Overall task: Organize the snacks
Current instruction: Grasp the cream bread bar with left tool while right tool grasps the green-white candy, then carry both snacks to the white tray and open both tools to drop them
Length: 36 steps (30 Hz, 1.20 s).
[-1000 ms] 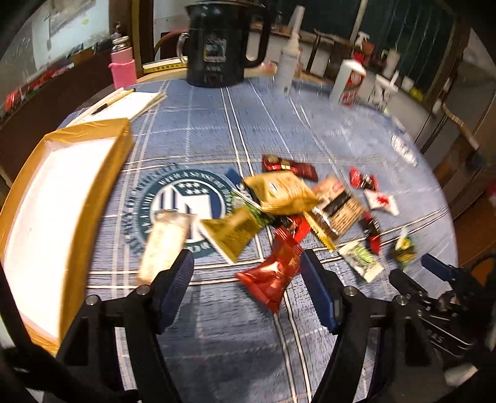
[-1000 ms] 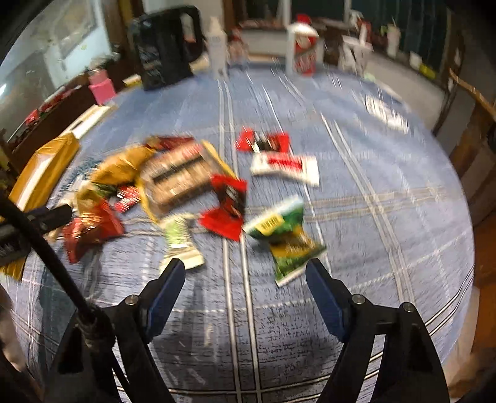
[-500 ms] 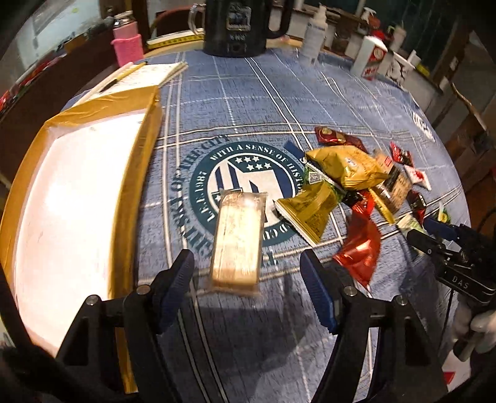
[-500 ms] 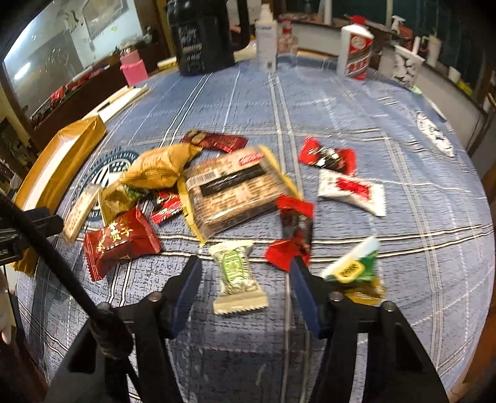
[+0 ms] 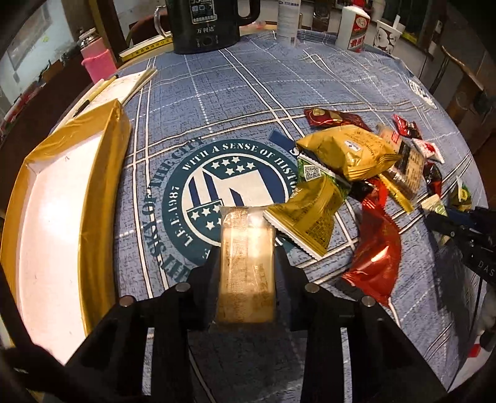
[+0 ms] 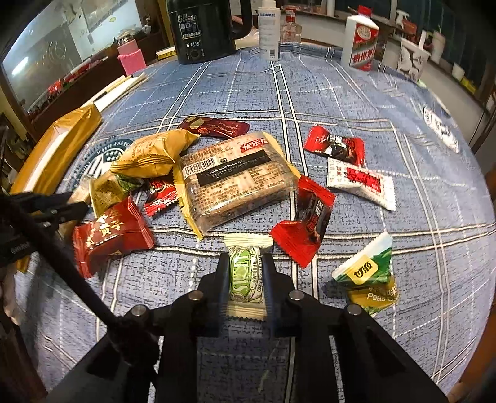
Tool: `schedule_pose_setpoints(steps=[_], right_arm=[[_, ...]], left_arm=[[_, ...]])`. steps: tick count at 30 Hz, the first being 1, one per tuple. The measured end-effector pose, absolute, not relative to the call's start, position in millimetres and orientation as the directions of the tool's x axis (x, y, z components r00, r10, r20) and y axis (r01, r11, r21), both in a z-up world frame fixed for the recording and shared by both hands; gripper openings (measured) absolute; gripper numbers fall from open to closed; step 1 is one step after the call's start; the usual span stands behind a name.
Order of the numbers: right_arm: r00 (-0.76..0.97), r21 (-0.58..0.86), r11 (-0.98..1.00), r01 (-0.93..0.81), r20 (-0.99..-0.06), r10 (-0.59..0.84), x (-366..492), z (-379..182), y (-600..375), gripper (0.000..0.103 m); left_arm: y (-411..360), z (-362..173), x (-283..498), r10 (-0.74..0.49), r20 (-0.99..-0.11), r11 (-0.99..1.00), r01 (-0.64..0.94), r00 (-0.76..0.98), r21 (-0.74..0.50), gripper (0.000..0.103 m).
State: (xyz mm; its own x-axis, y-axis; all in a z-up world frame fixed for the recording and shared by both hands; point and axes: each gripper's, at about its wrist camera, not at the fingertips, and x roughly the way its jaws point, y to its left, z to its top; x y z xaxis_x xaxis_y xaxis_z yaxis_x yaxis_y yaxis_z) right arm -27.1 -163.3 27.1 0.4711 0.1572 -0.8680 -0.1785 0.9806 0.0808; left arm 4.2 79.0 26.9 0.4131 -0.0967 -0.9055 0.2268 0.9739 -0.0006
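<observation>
My left gripper (image 5: 247, 257) is shut on a pale clear-wrapped biscuit bar (image 5: 246, 266) low over the blue tablecloth (image 5: 217, 102). A gold-rimmed white tray (image 5: 46, 217) lies to its left. My right gripper (image 6: 245, 272) is shut on a small green-and-white candy packet (image 6: 246, 276) on the cloth. Beyond it lie a clear cracker pack (image 6: 235, 176), gold bags (image 6: 152, 155), red packets (image 6: 108, 235) and a green pea packet (image 6: 367, 274). The same pile shows at the right of the left wrist view (image 5: 347, 155).
A black kettle (image 5: 204, 21), a pink bottle (image 5: 97, 63), a white bottle (image 6: 269, 28) and a white-and-red liquor bottle (image 6: 361, 40) stand at the table's far edge. A notepad with a pen (image 5: 117, 90) lies behind the tray.
Both grippers moved forward and closed. The left one closed on the biscuit bar, the right one on the green candy packet.
</observation>
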Motion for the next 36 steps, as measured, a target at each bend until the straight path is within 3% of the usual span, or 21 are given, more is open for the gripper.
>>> schedule_pose_setpoints(steps=[9, 15, 28, 36], right_arm=[[0.5, 0.168, 0.966, -0.196, -0.831, 0.246, -44.1, 48.7, -165.9, 0.017], [0.508, 0.226, 0.928, -0.297, -0.786, 0.353, -49.8, 75.0, -121.5, 0.017], [0.365, 0.375, 0.795, -0.476, -0.738, 0.567, -32.2, 96.2, 70.7, 0.017], [0.286, 0.361, 0.775, -0.519, -0.781, 0.555, -20.1, 55.6, 176.4, 0.017]], left_arm=[[99.3, 77.8, -23.2, -0.146, -0.848, 0.986, 0.145, 0.509, -0.083, 0.035], [139.3, 104.4, -40.1, -0.124, -0.827, 0.992, 0.071, 0.549, -0.102, 0.035], [277.8, 83.4, -32.7, -0.014, -0.841, 0.997, -0.056, 0.54, -0.052, 0.035], [338.0, 61.1, -29.6, -0.005, -0.871, 0.996, -0.08, 0.492, -0.051, 0.035]])
